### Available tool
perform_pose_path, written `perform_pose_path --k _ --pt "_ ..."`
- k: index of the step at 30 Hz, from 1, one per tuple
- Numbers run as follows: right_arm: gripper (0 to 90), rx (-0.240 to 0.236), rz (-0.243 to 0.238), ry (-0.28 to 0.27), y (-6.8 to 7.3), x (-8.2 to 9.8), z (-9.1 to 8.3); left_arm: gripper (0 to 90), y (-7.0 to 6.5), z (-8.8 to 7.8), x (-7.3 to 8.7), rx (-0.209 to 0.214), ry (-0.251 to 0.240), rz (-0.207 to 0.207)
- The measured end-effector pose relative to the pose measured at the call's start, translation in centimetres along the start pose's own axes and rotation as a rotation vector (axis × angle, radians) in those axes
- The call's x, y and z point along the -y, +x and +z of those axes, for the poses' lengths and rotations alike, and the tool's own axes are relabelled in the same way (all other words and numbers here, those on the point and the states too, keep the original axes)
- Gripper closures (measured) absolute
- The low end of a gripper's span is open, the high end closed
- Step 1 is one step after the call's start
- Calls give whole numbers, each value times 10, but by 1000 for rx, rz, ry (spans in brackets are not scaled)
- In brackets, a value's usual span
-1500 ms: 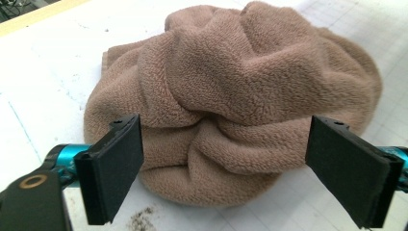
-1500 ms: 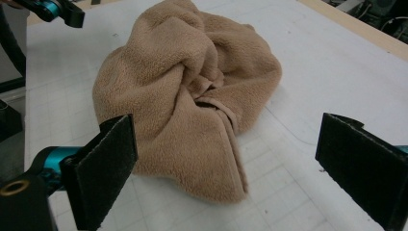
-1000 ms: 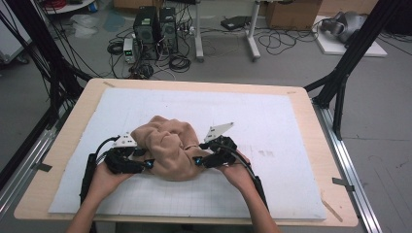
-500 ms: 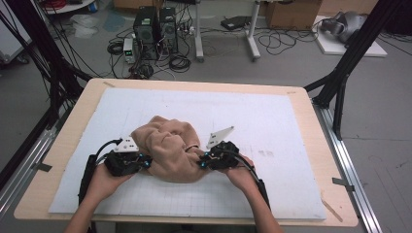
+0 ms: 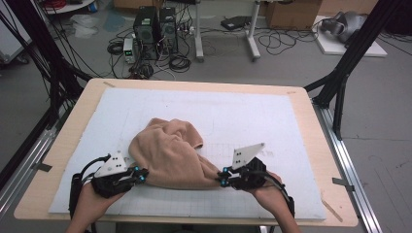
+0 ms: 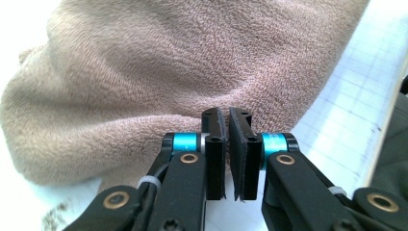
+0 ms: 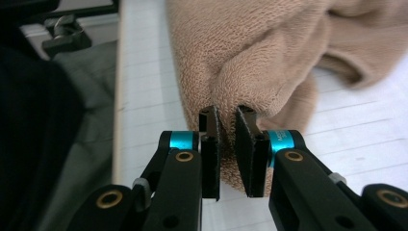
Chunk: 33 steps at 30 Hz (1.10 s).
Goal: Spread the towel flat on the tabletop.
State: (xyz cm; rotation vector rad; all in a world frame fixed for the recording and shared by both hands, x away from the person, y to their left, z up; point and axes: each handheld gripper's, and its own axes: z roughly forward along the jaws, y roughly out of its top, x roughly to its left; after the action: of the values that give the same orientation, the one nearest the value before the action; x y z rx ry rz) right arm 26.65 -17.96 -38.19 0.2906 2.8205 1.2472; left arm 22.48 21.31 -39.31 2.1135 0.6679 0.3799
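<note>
Tan towel (image 5: pixel 170 155) lying crumpled on the white gridded mat (image 5: pixel 272 116) at the near middle of the surface (image 5: pixel 311 104), stretched between both grippers. Left gripper (image 5: pixel 141 174) at the towel's near-left edge, fingers (image 6: pixel 215 144) just closed almost together, pinching a thin fold of cloth. Right gripper (image 5: pixel 222 178) at the near-right edge, fingers (image 7: pixel 250 144) likewise just closed, narrow gap packed with a bunched fold of towel.

A lab: a desk (image 5: pixel 63 145) framed by black rig struts (image 5: pixel 340 82), computer towers (image 5: pixel 155 24) and tangled cables (image 5: pixel 175 60) on the grey floor (image 5: pixel 379 121).
</note>
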Motion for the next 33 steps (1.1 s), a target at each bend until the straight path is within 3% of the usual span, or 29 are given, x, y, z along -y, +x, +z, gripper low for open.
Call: perform_pose_path --k 2,6,8,9,13,17,18,20,22,23,25,28,31,33 --pt "811 -20 -15 8 13 3 4 849 -5 -4 5 8 16 5" --pt "800 -28 -31 27 18 3 9 834 -8 -10 12 26 51 -1" --pt "722 -15 -30 7 16 -1 8 698 -5 -12 12 21 52 -7" --pt "722 -15 -30 7 16 -1 8 698 -2 -14 11 13 46 -11" --pt "632 25 -9 -62 3 -13 -4 549 8 -18 6 -42 31 -20" --pt "614 68 -1 -74 -9 -21 -4 536 21 -10 0 -93 22 -42" --pt "584 86 12 -71 -17 -26 4 524 26 -5 -1 -96 24 -60" --pt "567 93 9 -70 -19 -28 8 522 32 3 -2 -113 30 -80" --pt "552 96 15 -45 -31 -33 27 499 38 14 -2 -142 43 -100" --pt "554 91 27 -39 -36 -34 34 498 45 24 -1 -167 71 -117" --pt "569 68 59 -20 -44 -35 48 489 48 29 -1 -186 95 -130" --pt "583 64 53 0 -48 -37 63 491 55 38 0 -197 124 -146" --pt "605 50 62 31 -54 -37 79 521 61 49 2 -174 175 -154" --pt "660 23 85 55 -57 -35 89 574 61 59 3 -148 218 -129"
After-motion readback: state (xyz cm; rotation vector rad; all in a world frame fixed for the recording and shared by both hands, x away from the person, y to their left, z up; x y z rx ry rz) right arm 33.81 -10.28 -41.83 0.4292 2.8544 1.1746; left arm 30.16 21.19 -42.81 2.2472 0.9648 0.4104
